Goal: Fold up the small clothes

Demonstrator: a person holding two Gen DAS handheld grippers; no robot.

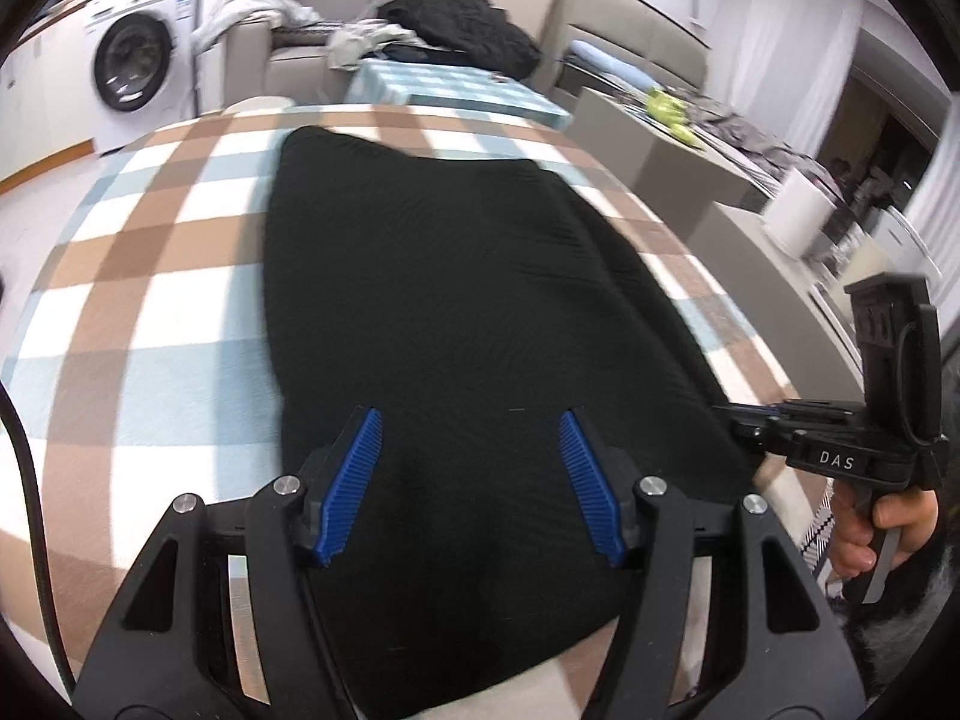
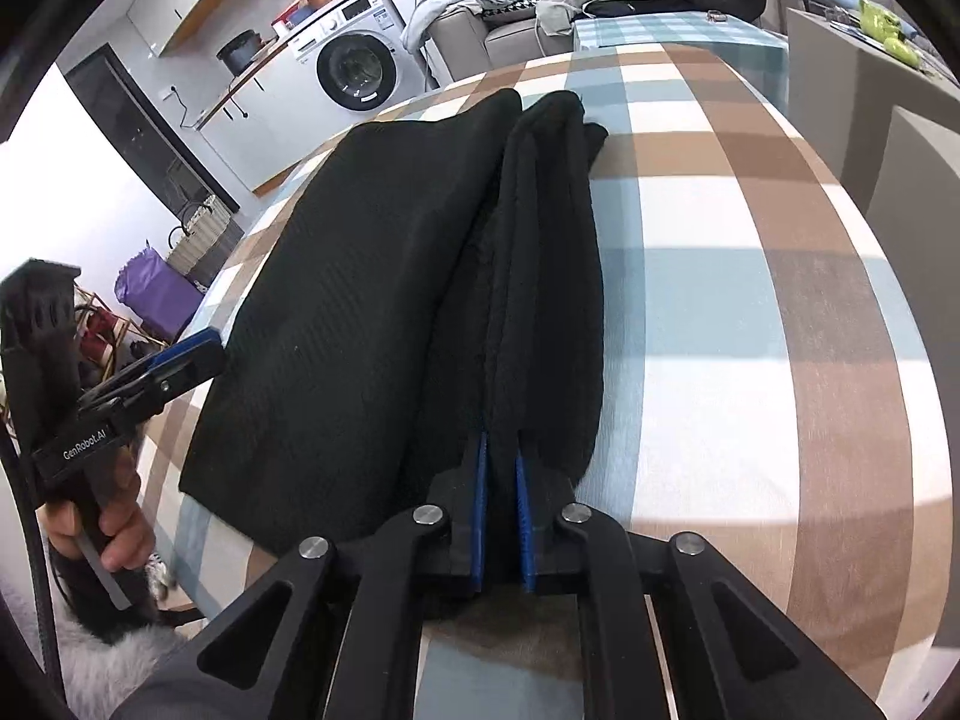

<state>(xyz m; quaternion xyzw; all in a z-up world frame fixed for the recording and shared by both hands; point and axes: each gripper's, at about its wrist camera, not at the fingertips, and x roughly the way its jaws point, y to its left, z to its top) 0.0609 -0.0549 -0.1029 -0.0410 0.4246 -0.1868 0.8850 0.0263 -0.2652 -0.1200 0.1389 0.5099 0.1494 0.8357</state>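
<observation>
Ribbed black knit garment [image 1: 444, 300] lies lengthwise down the middle of the frame on the brown, blue and white checked counter [image 1: 150, 312], one long edge bunched into folds. Left gripper [image 1: 471, 426] hovers over its near end, jaws apart. Right gripper [image 2: 499, 450] is clamped on the bunched edge.
</observation>
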